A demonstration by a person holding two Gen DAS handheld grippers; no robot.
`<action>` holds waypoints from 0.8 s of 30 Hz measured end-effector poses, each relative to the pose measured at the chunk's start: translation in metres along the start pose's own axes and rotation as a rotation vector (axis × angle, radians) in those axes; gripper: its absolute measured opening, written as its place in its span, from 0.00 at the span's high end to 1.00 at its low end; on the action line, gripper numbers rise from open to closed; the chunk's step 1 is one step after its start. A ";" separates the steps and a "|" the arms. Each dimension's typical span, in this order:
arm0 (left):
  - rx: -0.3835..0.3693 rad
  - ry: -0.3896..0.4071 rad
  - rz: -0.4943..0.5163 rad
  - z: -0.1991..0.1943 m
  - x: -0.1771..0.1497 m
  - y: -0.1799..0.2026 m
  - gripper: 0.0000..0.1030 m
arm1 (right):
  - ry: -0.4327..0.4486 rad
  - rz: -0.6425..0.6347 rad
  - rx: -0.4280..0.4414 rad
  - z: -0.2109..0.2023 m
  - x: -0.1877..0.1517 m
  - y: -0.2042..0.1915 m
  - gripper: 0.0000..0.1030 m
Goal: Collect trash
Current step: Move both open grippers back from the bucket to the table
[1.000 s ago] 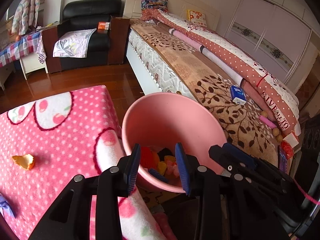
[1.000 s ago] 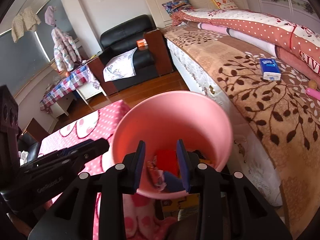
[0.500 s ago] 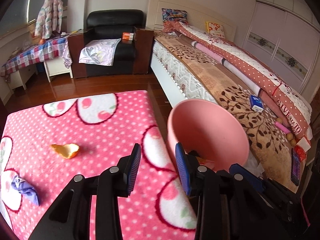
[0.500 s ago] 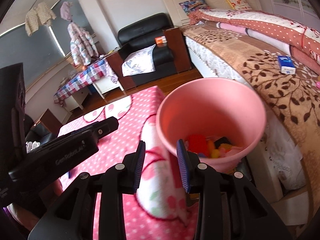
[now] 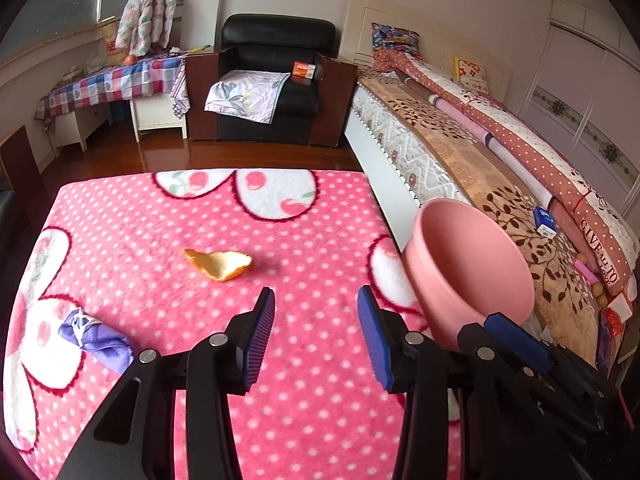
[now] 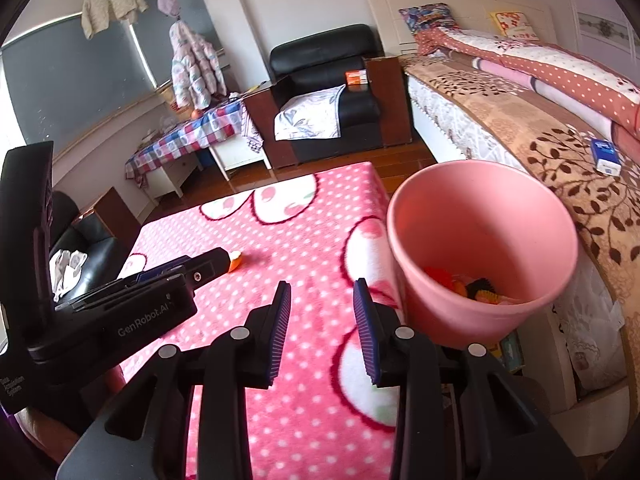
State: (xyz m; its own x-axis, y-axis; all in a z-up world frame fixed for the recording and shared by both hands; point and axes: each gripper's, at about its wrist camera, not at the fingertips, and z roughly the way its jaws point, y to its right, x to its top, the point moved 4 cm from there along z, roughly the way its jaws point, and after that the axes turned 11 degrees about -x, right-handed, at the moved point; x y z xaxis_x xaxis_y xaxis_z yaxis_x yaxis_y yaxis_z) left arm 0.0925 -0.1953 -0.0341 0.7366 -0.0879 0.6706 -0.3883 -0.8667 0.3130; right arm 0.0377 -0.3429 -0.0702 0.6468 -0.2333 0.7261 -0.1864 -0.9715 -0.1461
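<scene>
An orange peel (image 5: 218, 264) lies on the pink polka-dot table cover (image 5: 120, 240), ahead of my left gripper (image 5: 316, 308), which is open and empty. A crumpled purple wrapper (image 5: 96, 340) lies at the left. A pink bin (image 6: 480, 248) stands off the table's right edge with several bits of trash inside; it also shows in the left wrist view (image 5: 468, 268). My right gripper (image 6: 322, 300) is open and empty above the table, left of the bin. In the right wrist view the peel (image 6: 235, 260) is partly hidden behind the left gripper (image 6: 216, 266).
A bed (image 5: 480, 152) with a brown leaf-print blanket runs along the right, with a blue box (image 5: 545, 222) on it. A black armchair (image 5: 276, 84) and a checked-cloth side table (image 5: 112, 88) stand at the back across wooden floor.
Both grippers have pulled back and swung left from over the bin to above the table. The peel and purple wrapper have come into fuller view. Both stay open.
</scene>
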 end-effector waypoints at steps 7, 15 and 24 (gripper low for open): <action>0.055 0.004 -0.038 -0.014 -0.016 -0.034 0.56 | 0.000 -0.030 0.045 0.007 -0.002 -0.025 0.68; 0.114 0.003 -0.166 -0.035 -0.037 -0.086 0.55 | -0.025 -0.082 0.098 0.019 -0.008 -0.057 0.68; 0.164 -0.004 -0.325 -0.043 -0.055 -0.132 0.54 | -0.068 -0.106 0.130 0.032 -0.016 -0.073 0.68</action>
State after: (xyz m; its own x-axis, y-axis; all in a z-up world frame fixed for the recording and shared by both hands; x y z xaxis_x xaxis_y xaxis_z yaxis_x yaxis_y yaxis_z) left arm 0.0792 -0.0548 -0.0831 0.8090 0.2037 0.5514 -0.0396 -0.9170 0.3969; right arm 0.0641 -0.2694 -0.0927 0.7068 -0.1271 0.6960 -0.0197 -0.9869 -0.1601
